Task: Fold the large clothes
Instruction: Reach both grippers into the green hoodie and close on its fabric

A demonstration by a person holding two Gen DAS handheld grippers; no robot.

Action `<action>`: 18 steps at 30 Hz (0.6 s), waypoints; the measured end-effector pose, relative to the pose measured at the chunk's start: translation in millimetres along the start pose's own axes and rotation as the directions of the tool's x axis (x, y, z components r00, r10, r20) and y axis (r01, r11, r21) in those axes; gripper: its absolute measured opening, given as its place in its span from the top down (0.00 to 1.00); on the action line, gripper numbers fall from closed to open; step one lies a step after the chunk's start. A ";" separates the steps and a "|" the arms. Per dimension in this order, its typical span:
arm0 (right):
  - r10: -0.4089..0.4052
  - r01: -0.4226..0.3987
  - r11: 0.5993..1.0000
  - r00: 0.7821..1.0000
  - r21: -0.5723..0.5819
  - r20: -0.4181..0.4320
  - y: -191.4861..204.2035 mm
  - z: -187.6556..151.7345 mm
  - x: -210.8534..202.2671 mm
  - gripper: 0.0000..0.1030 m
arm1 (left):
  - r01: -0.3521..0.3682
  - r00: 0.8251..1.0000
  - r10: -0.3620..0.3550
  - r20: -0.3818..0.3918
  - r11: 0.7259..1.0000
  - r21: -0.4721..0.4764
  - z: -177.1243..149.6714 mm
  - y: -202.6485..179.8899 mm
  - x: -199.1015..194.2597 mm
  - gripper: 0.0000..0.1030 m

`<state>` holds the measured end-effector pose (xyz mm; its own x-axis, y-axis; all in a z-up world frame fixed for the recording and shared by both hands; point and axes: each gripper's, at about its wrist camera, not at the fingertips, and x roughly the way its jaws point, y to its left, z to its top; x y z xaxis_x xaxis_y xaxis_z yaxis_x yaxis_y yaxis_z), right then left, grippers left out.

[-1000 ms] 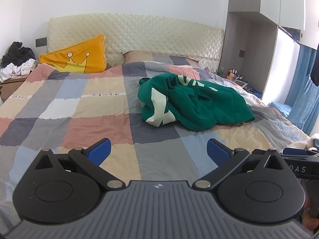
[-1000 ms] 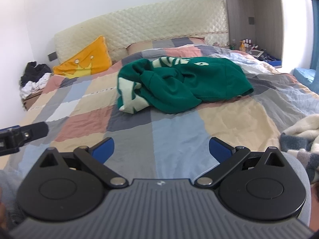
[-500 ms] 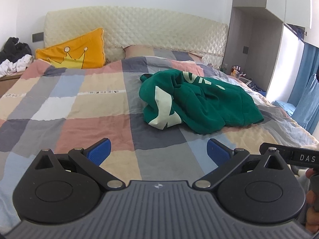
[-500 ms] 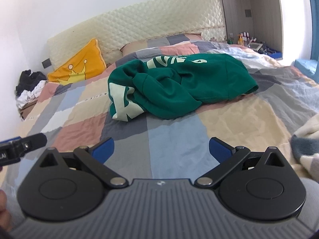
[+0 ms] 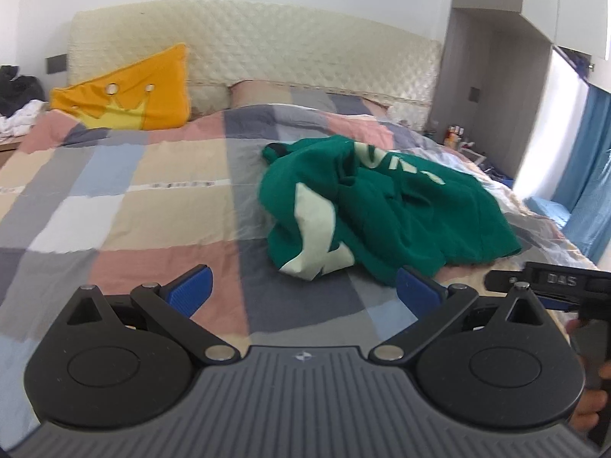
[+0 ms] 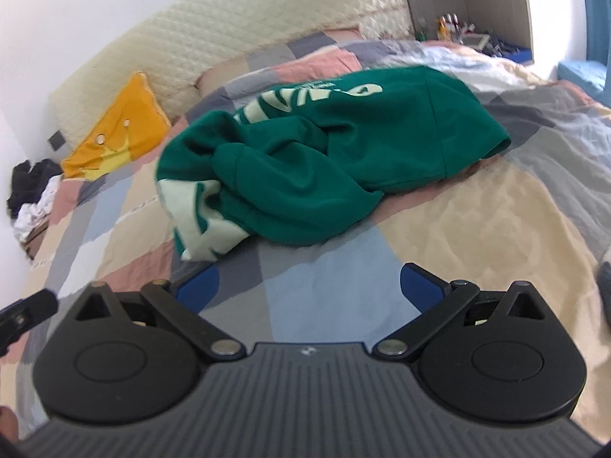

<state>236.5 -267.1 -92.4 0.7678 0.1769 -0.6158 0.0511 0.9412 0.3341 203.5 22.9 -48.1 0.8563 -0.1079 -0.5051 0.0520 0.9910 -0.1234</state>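
Observation:
A crumpled green sweatshirt (image 5: 385, 206) with pale lettering lies in a heap on the patchwork bed cover (image 5: 152, 206). My left gripper (image 5: 303, 286) hangs open just short of the heap's near edge, nothing between its blue pads. In the right wrist view the same green sweatshirt (image 6: 313, 160) fills the middle, and my right gripper (image 6: 309, 286) is open close to its pale front fold, empty. The other gripper's black body (image 5: 550, 280) shows at the right edge of the left wrist view.
A yellow crown pillow (image 5: 126, 91) leans on the quilted headboard (image 5: 267, 49). Piled clothes (image 6: 32, 194) sit on a stand left of the bed. A shelf with small bottles (image 5: 456, 135) and blue curtains (image 5: 584, 187) are at the right.
Both grippers have moved forward over the bed toward the green sweatshirt, which now looks larger and nearer. The right view has tilted downward. Both stay open.

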 end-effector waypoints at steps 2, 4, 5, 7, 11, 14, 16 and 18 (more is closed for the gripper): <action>-0.006 0.006 0.999 1.000 0.032 -0.015 -3.7 8.5 12.5 0.00 | -0.002 1.000 0.002 -0.010 1.000 -0.003 9.0 -0.7 14.6 0.00; -0.005 0.008 0.998 0.999 0.065 -0.045 -7.8 16.8 26.5 0.00 | 0.011 1.000 -0.011 -0.011 1.000 -0.008 16.3 -2.7 28.7 0.00; 0.002 0.003 0.997 0.998 0.079 -0.061 -9.6 20.7 34.2 0.00 | 0.013 1.000 -0.013 -0.016 1.000 -0.010 20.4 -3.1 37.9 0.00; 0.007 0.000 0.995 0.997 0.097 -0.075 -13.0 26.8 51.9 0.00 | 0.018 1.000 -0.018 -0.025 1.000 -0.014 25.5 -4.9 57.0 0.00; 0.010 -0.004 0.997 0.997 0.077 -0.078 -19.1 32.1 88.8 0.00 | 0.012 0.998 -0.014 -0.058 0.999 -0.037 30.0 -4.4 103.1 0.00; 0.028 -0.021 0.995 0.997 0.099 -0.074 -25.2 37.8 111.9 0.00 | -0.030 0.997 0.027 -0.074 0.999 -0.044 26.2 -1.6 140.9 0.00; 0.043 -0.031 0.990 0.996 0.140 -0.079 -30.2 45.0 129.3 0.00 | -0.049 0.996 0.045 -0.079 0.997 -0.055 24.9 2.3 164.4 0.00; 0.056 -0.043 0.984 0.996 0.172 -0.075 -36.3 53.8 146.7 0.00 | -0.055 0.995 0.050 -0.081 0.996 -0.068 23.9 7.4 183.9 0.00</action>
<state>381.7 -290.7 -156.4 0.7192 0.2509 -0.6479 0.1273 0.8692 0.4779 373.6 12.3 -121.5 0.8131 -0.0644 -0.5785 -0.0304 0.9878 -0.1527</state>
